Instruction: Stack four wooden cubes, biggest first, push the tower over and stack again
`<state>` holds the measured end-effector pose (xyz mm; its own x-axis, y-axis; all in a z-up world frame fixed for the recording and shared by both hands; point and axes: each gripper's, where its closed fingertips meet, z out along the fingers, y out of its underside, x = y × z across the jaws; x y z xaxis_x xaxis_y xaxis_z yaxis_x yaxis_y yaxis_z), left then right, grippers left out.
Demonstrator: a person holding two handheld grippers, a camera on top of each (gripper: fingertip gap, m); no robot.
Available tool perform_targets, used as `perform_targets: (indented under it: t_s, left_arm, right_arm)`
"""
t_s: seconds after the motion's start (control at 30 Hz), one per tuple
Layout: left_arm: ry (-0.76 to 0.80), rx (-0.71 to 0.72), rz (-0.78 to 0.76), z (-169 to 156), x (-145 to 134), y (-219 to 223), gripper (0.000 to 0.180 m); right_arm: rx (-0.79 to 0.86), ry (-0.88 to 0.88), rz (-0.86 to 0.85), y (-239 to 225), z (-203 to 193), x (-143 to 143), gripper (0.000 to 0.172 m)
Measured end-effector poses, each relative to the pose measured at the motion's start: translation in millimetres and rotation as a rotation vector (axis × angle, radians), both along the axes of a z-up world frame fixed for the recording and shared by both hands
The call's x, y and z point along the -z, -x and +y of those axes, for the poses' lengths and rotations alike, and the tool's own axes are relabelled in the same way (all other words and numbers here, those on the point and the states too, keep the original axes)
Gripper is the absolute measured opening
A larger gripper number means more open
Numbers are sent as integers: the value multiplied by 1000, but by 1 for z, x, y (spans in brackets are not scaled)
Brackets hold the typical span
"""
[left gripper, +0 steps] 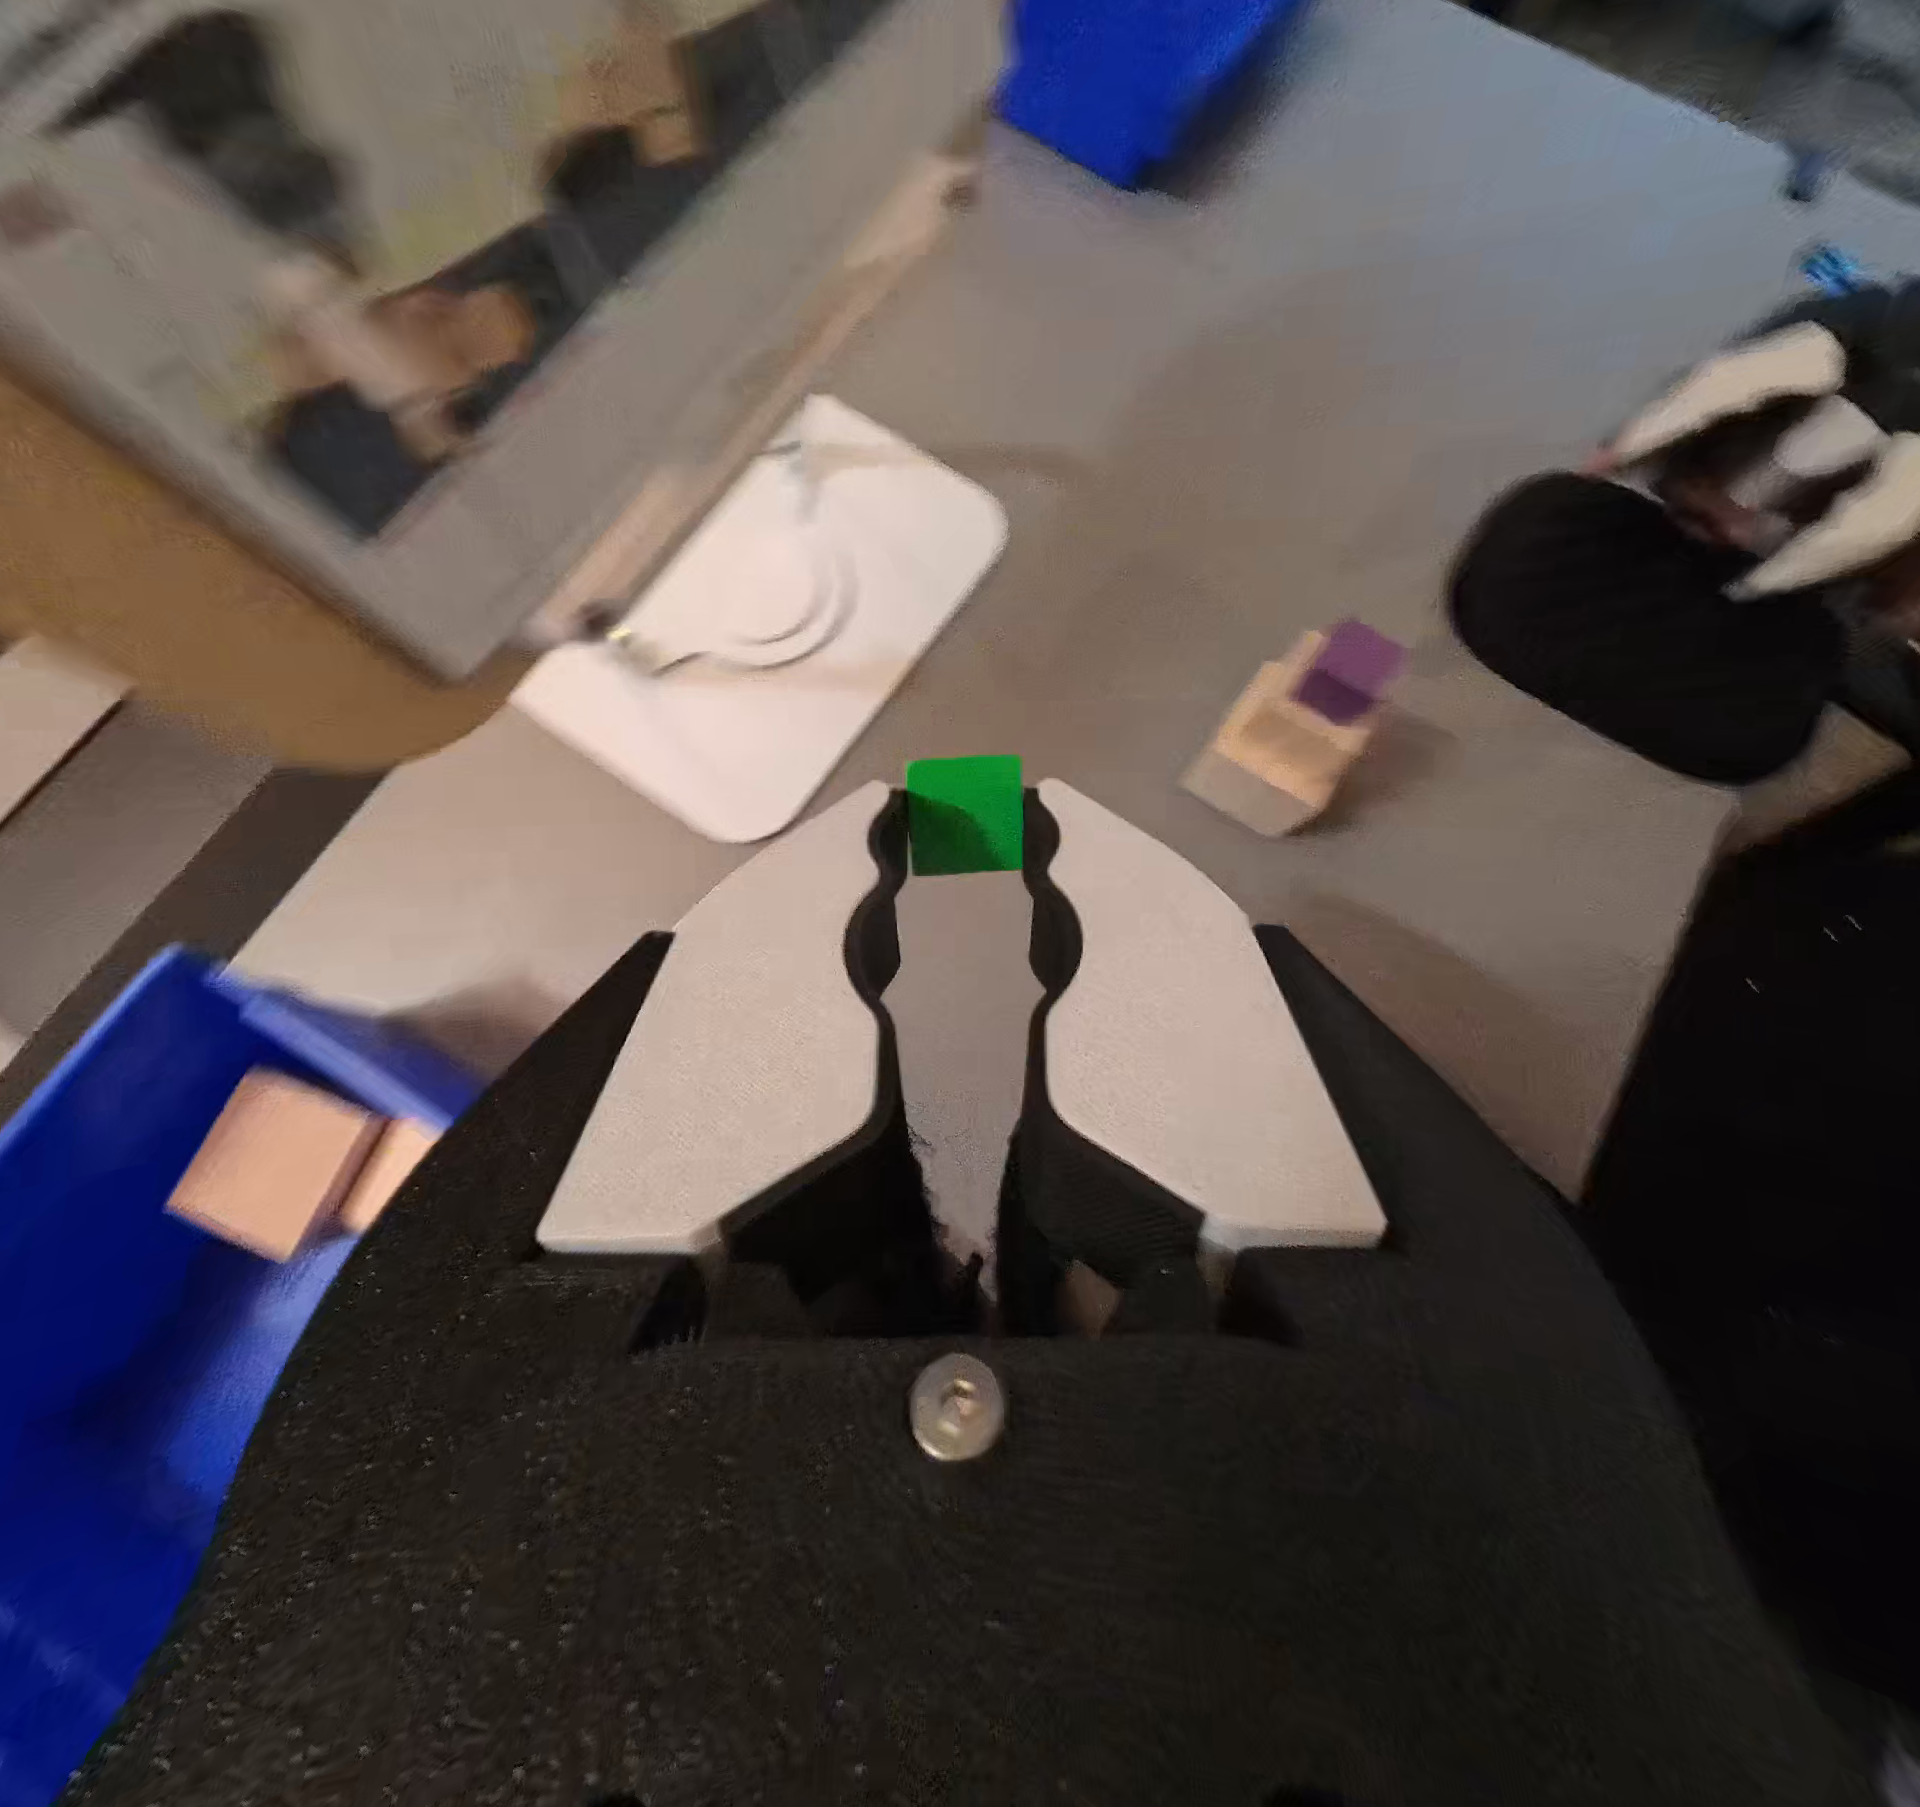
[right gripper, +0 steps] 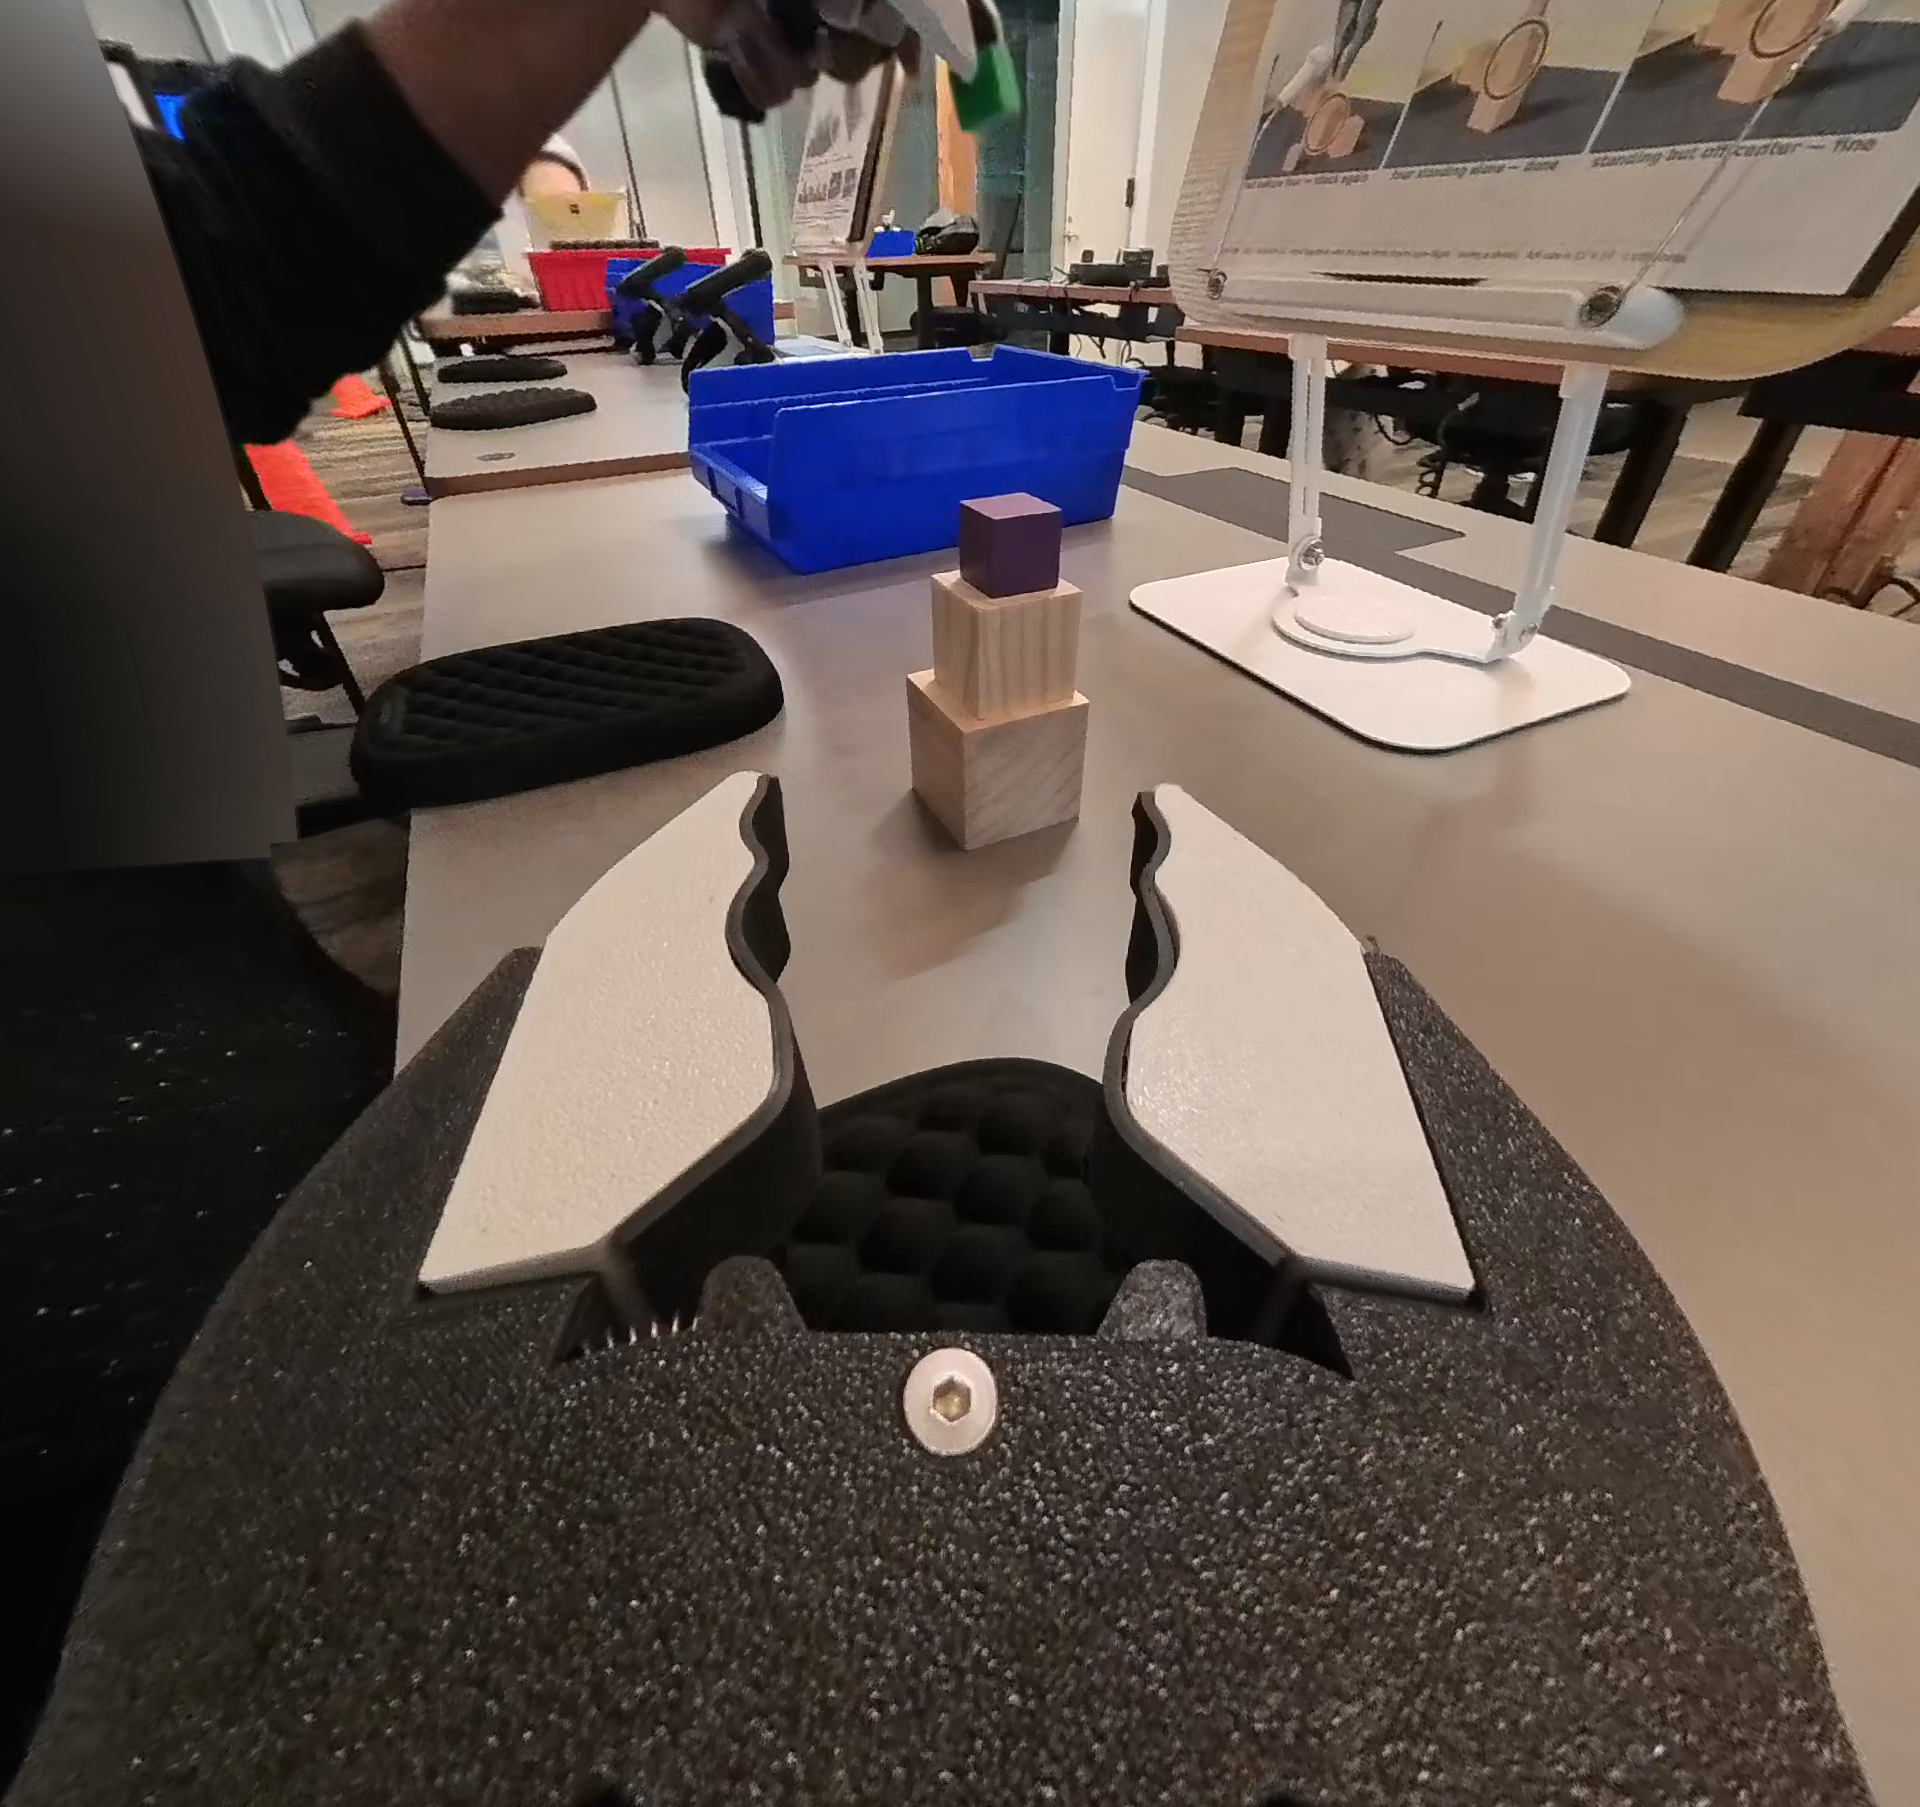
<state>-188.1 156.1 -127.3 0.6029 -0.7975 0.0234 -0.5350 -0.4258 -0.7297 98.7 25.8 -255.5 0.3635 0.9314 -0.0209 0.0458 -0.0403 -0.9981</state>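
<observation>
The left tool [left gripper: 966,812] clenches a small green cube [left gripper: 964,815] high above the grey table [right gripper: 1351,926]. The right tool [right gripper: 958,827], spread and bare, faces a 3-cube stack: 2 pale wooden cubes [right gripper: 1000,718] topped by a small purple cube [right gripper: 1009,544].

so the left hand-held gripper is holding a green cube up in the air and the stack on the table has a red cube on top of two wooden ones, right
Not quite: the top cube is purple, not red, as the right wrist view shows. The rest holds: the left hand-held gripper grips a green cube in the air, and the purple cube sits on two wooden cubes on the table.
</observation>
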Motion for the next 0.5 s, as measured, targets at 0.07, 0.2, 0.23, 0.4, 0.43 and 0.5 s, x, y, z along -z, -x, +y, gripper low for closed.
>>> perform_targets:
  t_s: [0.07,0.2,0.23,0.4,0.43,0.5]
  left_arm:
    - [6,115,48,-23,1,-37,21]
    - [10,268,129,-51,12,-95,20]
    - [7,292,148,-55,16,-106,21]
    - [44,385,219,-63,39,-140,21]
    - [48,392,238,-62,45,-143,21]
    - [71,408,255,-61,55,-149,21]
  right_arm:
    - [-2,3,7,0,0,-1,63]
    - [-5,2,11,-1,0,-1,63]
    - [-5,1,11,-1,-1,-1,63]
    - [-7,-5,13,-1,-1,-2,63]
    - [-7,-6,13,-1,-1,-2,63]
    - [-8,-5,14,-1,-1,-2,63]
